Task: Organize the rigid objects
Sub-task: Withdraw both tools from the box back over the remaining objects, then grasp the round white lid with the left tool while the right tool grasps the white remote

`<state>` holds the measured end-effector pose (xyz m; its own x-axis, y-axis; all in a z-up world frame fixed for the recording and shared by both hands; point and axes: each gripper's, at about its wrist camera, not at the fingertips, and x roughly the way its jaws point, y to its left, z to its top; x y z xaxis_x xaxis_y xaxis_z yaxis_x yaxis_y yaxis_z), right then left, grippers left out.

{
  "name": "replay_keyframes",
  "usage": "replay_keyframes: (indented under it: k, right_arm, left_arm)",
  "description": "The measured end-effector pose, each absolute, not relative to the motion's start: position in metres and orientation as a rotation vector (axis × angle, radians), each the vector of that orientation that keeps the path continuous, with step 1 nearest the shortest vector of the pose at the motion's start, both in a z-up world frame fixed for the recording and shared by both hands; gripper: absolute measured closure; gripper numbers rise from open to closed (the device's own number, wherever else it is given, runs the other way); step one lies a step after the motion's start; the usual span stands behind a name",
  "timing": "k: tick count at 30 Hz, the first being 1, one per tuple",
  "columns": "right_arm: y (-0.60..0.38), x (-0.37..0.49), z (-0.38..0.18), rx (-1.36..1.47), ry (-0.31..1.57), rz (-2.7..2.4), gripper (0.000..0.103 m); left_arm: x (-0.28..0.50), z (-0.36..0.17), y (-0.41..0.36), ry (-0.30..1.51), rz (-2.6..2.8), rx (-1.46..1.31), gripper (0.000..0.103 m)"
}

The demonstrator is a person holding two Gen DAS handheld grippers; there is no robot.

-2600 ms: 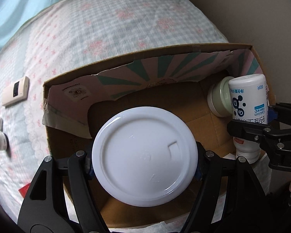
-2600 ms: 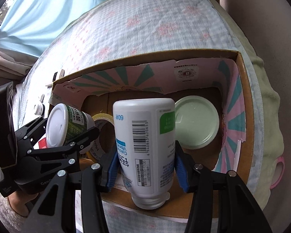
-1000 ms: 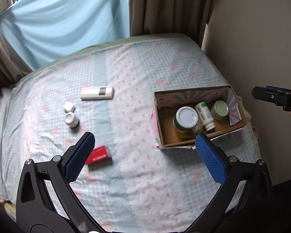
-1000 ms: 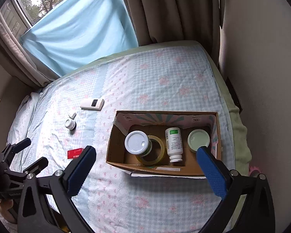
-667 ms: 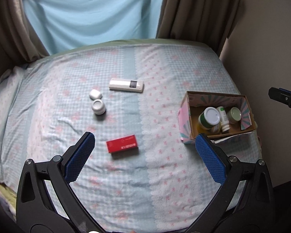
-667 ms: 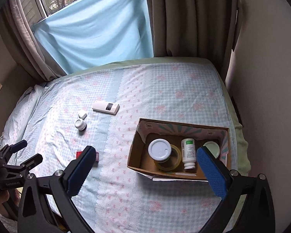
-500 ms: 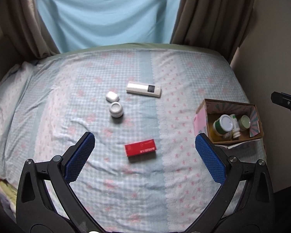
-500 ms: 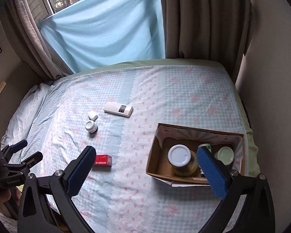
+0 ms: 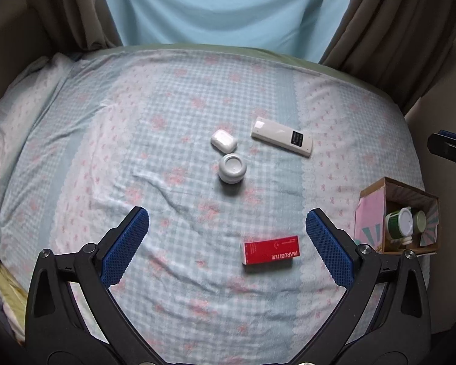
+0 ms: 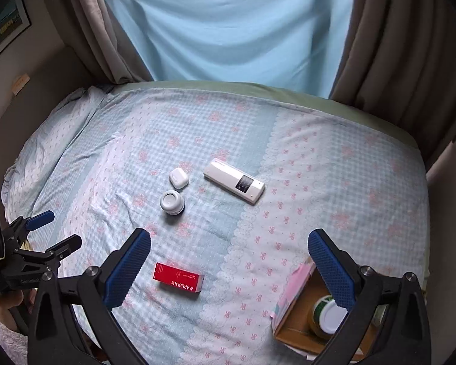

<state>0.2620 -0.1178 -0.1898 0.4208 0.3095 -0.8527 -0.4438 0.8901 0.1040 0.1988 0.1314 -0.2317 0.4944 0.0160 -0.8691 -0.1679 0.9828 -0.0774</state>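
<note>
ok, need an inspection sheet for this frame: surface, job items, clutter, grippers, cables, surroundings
Surface: bed sheet, checked blue and pink, lightly wrinkled.
Job's things: red box, round white jar, white earbud case and white remote lie loose; cardboard box at the right edge holds a white-lidded jar and more.
Clutter: nothing seen.
Grippers: left gripper and right gripper both open, empty, above the bed.
Cables: nothing seen.
Surroundings: brown curtains, blue window drape, wall.
</note>
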Motion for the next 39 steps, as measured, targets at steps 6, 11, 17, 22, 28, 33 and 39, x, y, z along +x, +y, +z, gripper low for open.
replay_keyframes:
  k: [6, 11, 17, 22, 28, 33, 39]
  right_arm:
    - [-0.073, 0.329, -0.243, -0.295, 1.093, 0.585, 0.000]
    - [-0.039, 0.383, -0.295, -0.449, 1.129, 0.684, 0.000]
    - [-0.006, 0.429, -0.366, -0.688, 1.163, 0.812, 0.000]
    - [0.008, 0.454, -0.415, -0.793, 1.233, 0.880, 0.007]
    - [0.033, 0.468, -0.450, -0.949, 1.250, 0.917, 0.015]
    - [0.045, 0.475, -0.474, -1.025, 1.303, 0.933, 0.029]
    - [0.051, 0.473, -0.482, -1.068, 1.295, 0.943, 0.042]
  left_arm:
    - [0.246, -0.284, 0.138, 1.089, 0.139, -0.192, 0.000]
    - [0.285, -0.339, 0.139, 1.125, 0.182, -0.192, 0.000]
    - [0.317, -0.405, 0.137, 1.160, 0.204, -0.222, 0.000]
    - [0.332, -0.447, 0.131, 1.178, 0.210, -0.220, 0.007]
    - [0.345, -0.474, 0.128, 1.184, 0.209, -0.221, 0.016]
    - [0.353, -0.480, 0.123, 1.174, 0.202, -0.199, 0.024]
    - [0.361, -0.482, 0.121, 1.168, 0.206, -0.165, 0.044]
